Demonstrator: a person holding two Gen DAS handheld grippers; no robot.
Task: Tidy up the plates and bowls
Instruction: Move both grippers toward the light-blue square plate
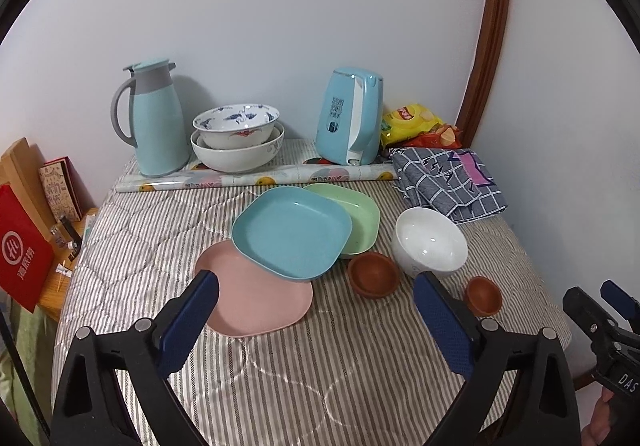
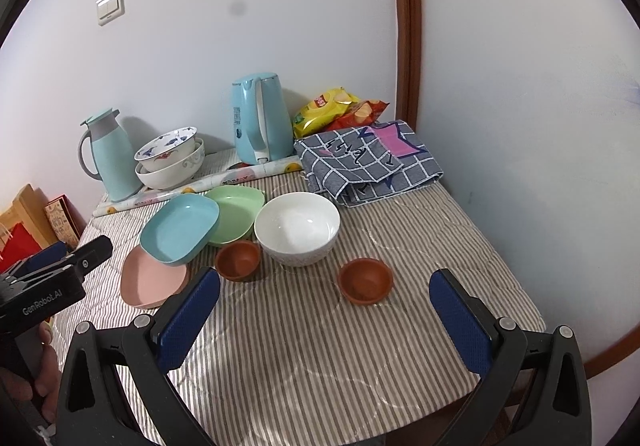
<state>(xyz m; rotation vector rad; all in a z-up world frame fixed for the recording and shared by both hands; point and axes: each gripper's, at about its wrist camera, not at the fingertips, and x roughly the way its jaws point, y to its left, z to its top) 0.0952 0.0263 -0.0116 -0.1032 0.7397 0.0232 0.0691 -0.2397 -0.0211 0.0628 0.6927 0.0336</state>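
Blue-padded fingers (image 1: 192, 326) of left gripper (image 1: 316, 322) and right gripper (image 2: 324, 322) spread wide, empty, hovering level above striped desk (image 2: 320, 366), plates ahead

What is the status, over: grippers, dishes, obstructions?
Left gripper open, right gripper open, both empty. Blue square plastic plate overlaps pink plate and green plate. Nothing blocking.

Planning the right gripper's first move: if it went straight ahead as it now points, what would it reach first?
Probably the small brown clay bowl, centred between the open right gripper fingers; beyond it, the white ceramic bowl. Depth is uncertain.
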